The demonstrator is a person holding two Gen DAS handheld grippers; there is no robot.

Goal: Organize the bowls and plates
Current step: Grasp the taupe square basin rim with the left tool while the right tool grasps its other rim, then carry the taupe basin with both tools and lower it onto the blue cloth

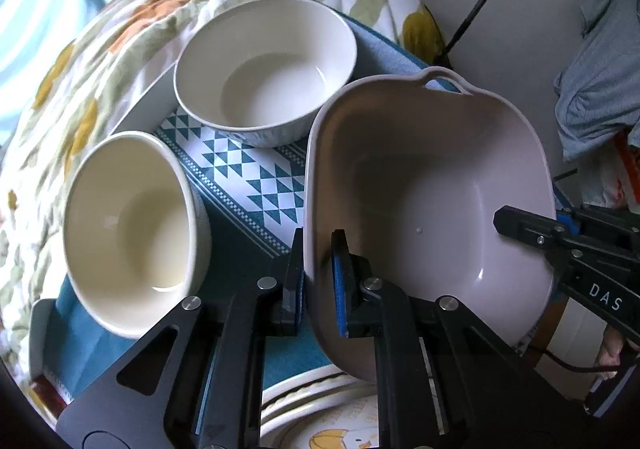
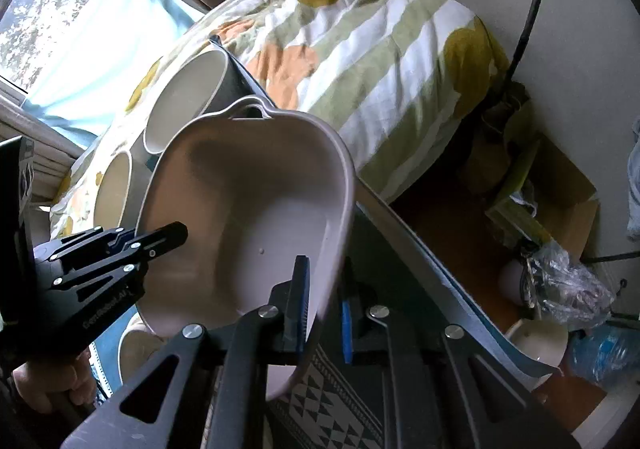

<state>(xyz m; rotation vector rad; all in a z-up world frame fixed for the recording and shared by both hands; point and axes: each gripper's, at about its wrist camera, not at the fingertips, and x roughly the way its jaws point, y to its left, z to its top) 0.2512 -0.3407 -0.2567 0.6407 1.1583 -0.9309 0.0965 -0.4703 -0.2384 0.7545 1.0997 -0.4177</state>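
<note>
A large grey handled bowl (image 1: 428, 185) is held tilted above the table. My left gripper (image 1: 318, 281) is shut on its left rim, one finger inside and one outside. My right gripper (image 2: 324, 305) is shut on its right rim, and its fingers (image 1: 532, 227) show at the right of the left wrist view. The same bowl fills the right wrist view (image 2: 248, 209), with my left gripper (image 2: 132, 245) at its left rim. Two cream bowls stand on the patterned cloth: one at the near left (image 1: 128, 233), one farther back (image 1: 266, 69). A plate (image 1: 320, 409) lies under the grey bowl.
The teal and white patterned cloth (image 1: 256, 177) covers the table. A flowered duvet (image 2: 360, 49) lies behind. On the floor at the right are a cardboard box (image 2: 560, 189), plastic bags (image 2: 568, 289) and a white pot (image 2: 536, 341). A black cable (image 2: 532, 1) runs down the wall.
</note>
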